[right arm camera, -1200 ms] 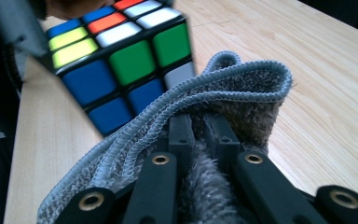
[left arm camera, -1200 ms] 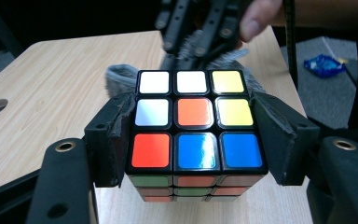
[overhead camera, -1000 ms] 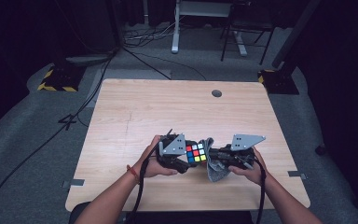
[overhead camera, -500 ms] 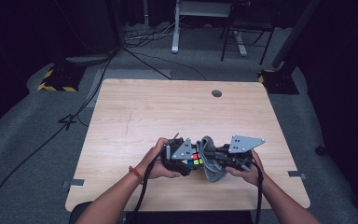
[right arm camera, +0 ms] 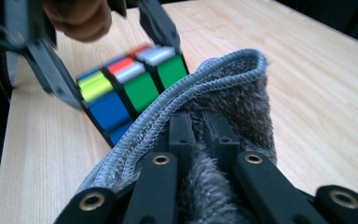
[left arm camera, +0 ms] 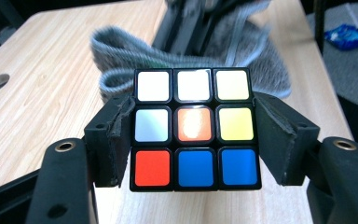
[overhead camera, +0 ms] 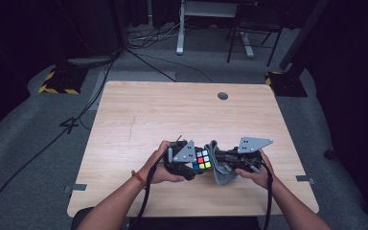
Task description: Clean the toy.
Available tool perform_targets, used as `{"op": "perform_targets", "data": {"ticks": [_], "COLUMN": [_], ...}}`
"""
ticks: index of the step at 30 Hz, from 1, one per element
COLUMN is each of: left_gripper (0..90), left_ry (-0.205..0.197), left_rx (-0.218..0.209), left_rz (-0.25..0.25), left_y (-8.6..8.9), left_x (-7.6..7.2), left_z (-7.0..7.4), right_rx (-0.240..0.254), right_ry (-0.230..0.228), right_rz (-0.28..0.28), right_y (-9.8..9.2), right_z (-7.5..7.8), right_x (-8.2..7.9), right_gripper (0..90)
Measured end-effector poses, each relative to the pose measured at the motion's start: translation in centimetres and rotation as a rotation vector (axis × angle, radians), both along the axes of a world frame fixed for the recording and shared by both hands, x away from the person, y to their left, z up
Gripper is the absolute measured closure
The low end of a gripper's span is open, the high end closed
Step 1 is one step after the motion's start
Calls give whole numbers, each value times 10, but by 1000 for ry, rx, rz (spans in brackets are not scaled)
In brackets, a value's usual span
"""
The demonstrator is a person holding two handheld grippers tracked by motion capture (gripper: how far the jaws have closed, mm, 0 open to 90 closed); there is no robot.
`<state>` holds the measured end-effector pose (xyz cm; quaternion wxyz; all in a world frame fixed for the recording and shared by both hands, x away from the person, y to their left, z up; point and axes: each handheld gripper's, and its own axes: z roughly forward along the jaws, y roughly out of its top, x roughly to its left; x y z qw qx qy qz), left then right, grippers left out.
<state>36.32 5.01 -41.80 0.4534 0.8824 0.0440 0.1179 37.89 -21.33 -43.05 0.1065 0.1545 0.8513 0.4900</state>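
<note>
Two grippers at work over the table's [overhead camera: 139,115] near edge — left gripper [left arm camera: 193,135] clamps the puzzle cube [left arm camera: 194,128], right gripper [right arm camera: 200,135] pinches the grey cloth [right arm camera: 235,100] against it — cube best held steady, cloth wiped in short, light strokes.

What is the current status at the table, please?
Left gripper shut on the puzzle cube. Right gripper shut on the grey cloth, cloth edge against the cube. Nothing in the way on the table.
</note>
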Motion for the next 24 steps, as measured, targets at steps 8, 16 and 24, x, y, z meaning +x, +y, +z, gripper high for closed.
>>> {"op": "perform_targets", "data": {"ticks": [8,16,24], "left_gripper": [342,342,343], "left_ry": [4,2,-21], "left_rx": [32,40,-58], "left_rz": [10,-3,-3], "left_y": [-4,-3,8], "left_x": [2,2,-1], "left_z": [-5,-5,10], "right_rx": [62,43,-15], "right_ry": [-8,-36,37], "right_rz": [33,47,2], "right_y": [6,11,1], "right_z": [7,12,-5], "right_x": [-6,-11,5], "right_gripper": [839,839,839]}}
